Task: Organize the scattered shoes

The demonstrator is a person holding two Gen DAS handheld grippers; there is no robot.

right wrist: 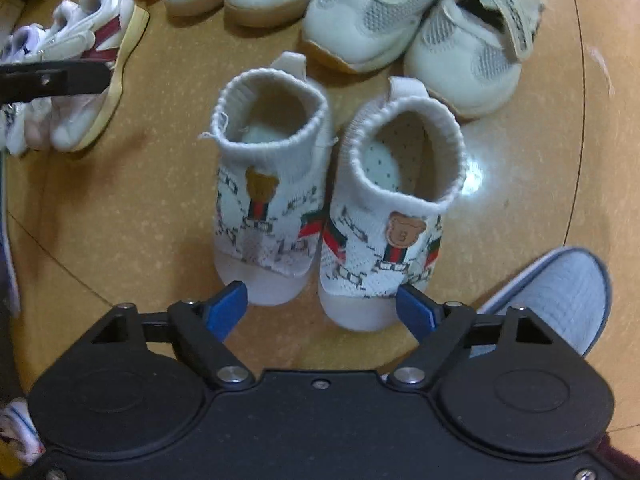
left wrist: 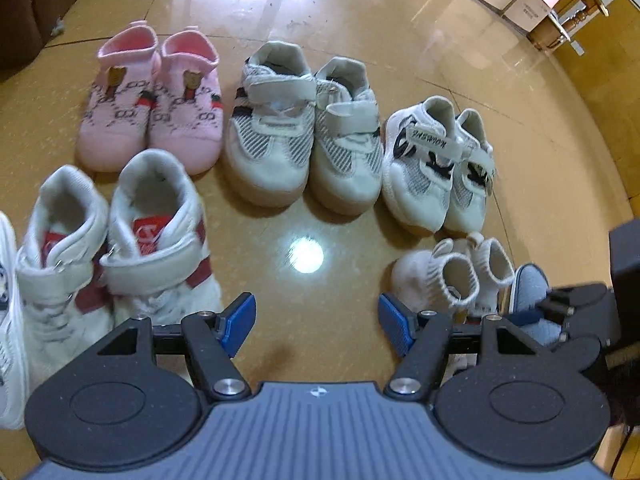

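Five pairs stand matched on the floor (left wrist: 360,20), the white knit pair (right wrist: 332,208) just ahead of the empty, spread right gripper (right wrist: 322,306), left gripper (left wrist: 316,322) likewise empty and wide, one blue slipper (right wrist: 560,292) unpaired.

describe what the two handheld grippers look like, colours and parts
The left gripper has black linkage arms with silver pivot bolts, blue ribbed pads on its fingertips, round black discs and a grey ribbed body. The right gripper is built alike, with an all-black body.

pink knit shoes (left wrist: 150,100) | white sock shoes (right wrist: 332,216) (bear patches, red-green stripes) | grey-blue slipper (right wrist: 568,292) | amber floor (left wrist: 340,220)
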